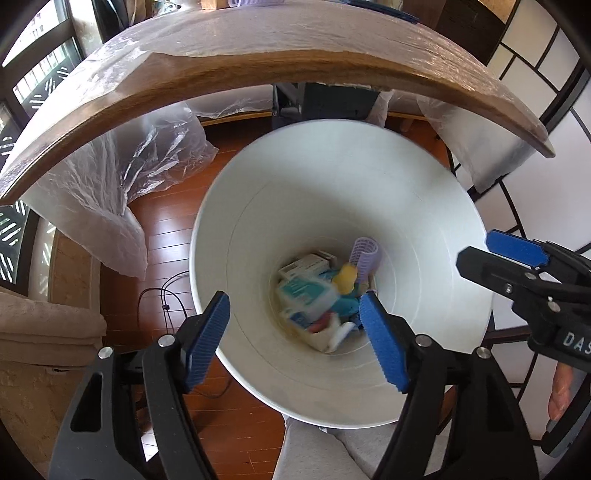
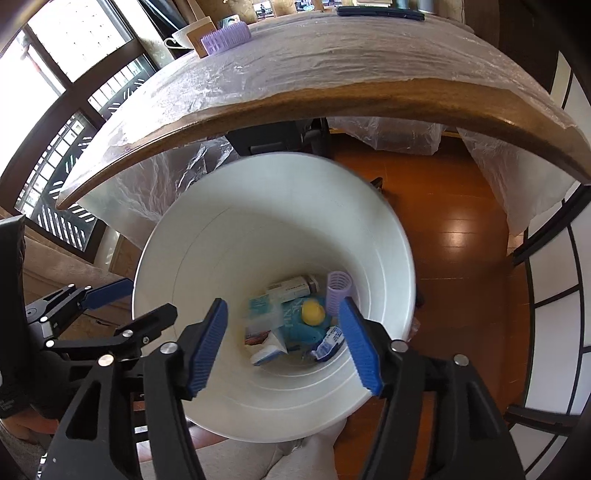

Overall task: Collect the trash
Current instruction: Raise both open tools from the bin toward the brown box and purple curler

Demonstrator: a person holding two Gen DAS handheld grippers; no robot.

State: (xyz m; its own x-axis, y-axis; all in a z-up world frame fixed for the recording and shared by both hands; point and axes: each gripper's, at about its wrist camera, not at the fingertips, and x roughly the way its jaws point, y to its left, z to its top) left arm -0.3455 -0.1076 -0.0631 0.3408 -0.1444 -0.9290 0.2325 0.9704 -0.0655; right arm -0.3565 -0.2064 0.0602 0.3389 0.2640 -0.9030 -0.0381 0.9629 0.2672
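Observation:
A white bin (image 1: 424,206) (image 2: 229,236) stands on the wood floor below the table edge. At its bottom lie a purple hair roller (image 1: 365,251) (image 2: 339,286), a yellow ball (image 1: 345,278) (image 2: 313,312), small boxes (image 1: 304,291) (image 2: 291,286) and wrappers. My left gripper (image 1: 295,339) is open and empty above the bin. My right gripper (image 2: 284,341) is open and empty above the bin too; it also shows at the right of the left wrist view (image 1: 495,254). The left gripper shows at the left of the right wrist view (image 2: 133,299).
The plastic-covered wooden table (image 1: 258,66) (image 2: 332,74) arcs above the bin. On its far side sit another purple roller (image 2: 227,37), a white cup (image 2: 181,37) and a dark flat object (image 2: 380,14). Plastic sheets (image 1: 122,166) hang off it. A cable (image 1: 166,299) lies on the floor.

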